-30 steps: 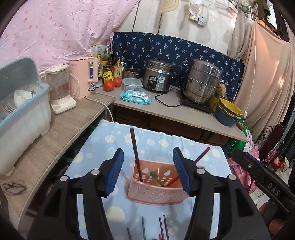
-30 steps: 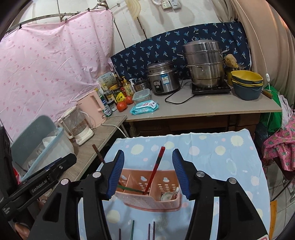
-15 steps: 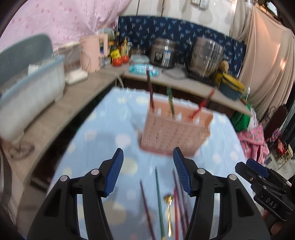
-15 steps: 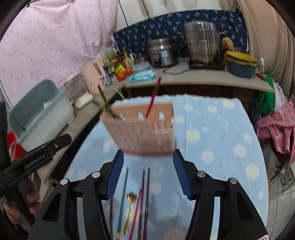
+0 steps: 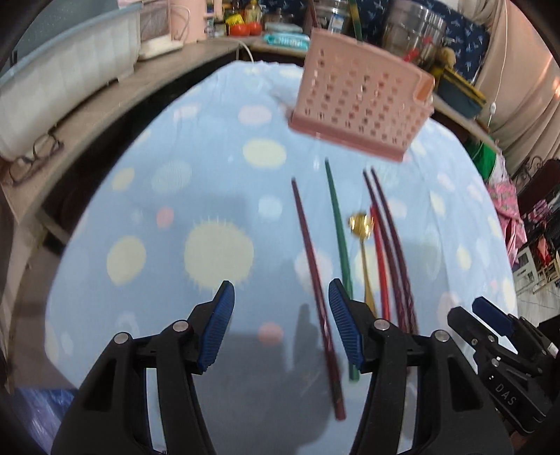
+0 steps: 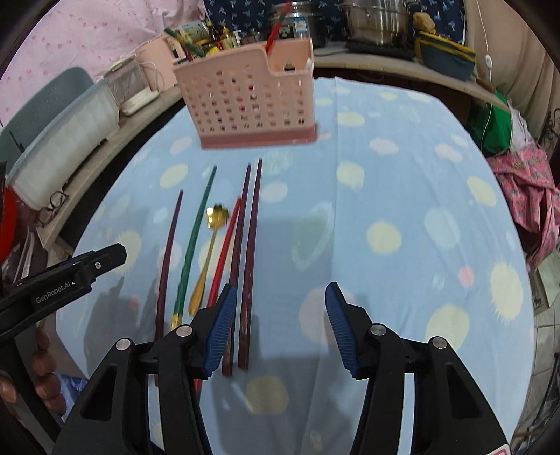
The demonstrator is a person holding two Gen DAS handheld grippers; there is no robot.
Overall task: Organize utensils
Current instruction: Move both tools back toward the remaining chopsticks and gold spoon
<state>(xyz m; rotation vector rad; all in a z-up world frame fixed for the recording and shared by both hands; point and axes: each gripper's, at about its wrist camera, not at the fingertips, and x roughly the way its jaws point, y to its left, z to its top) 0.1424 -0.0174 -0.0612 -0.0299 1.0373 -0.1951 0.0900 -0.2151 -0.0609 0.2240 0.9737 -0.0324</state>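
A pink perforated utensil basket [image 5: 360, 94] [image 6: 248, 98] stands at the far side of the dotted blue tablecloth [image 5: 210, 196] [image 6: 402, 210], with a few chopsticks upright in it. Several loose chopsticks lie in front of it: a dark red one [image 5: 315, 280] [image 6: 168, 255], a green one [image 5: 337, 231] [image 6: 194, 231], a red one [image 5: 379, 252] [image 6: 225, 252] and a dark pair [image 5: 392, 245] [image 6: 250, 245]. A gold spoon [image 5: 362, 227] [image 6: 210, 245] lies among them. My left gripper [image 5: 280, 304] is open and empty above the dark red chopstick. My right gripper [image 6: 278, 304] is open and empty just right of the dark pair.
A wooden counter runs along the left and back with a blue-rimmed dish bin [image 5: 59, 70] [image 6: 63, 147], glasses [image 5: 35, 157], a kettle, pots [image 6: 374, 21] and bowls [image 6: 444, 52]. Pink patterned cloth [image 6: 528, 196] lies off the table's right edge.
Both grippers have tilted down and pulled back from the basket towards the near edge of the table. The loose chopsticks and spoon now fill the view. Both stay open.
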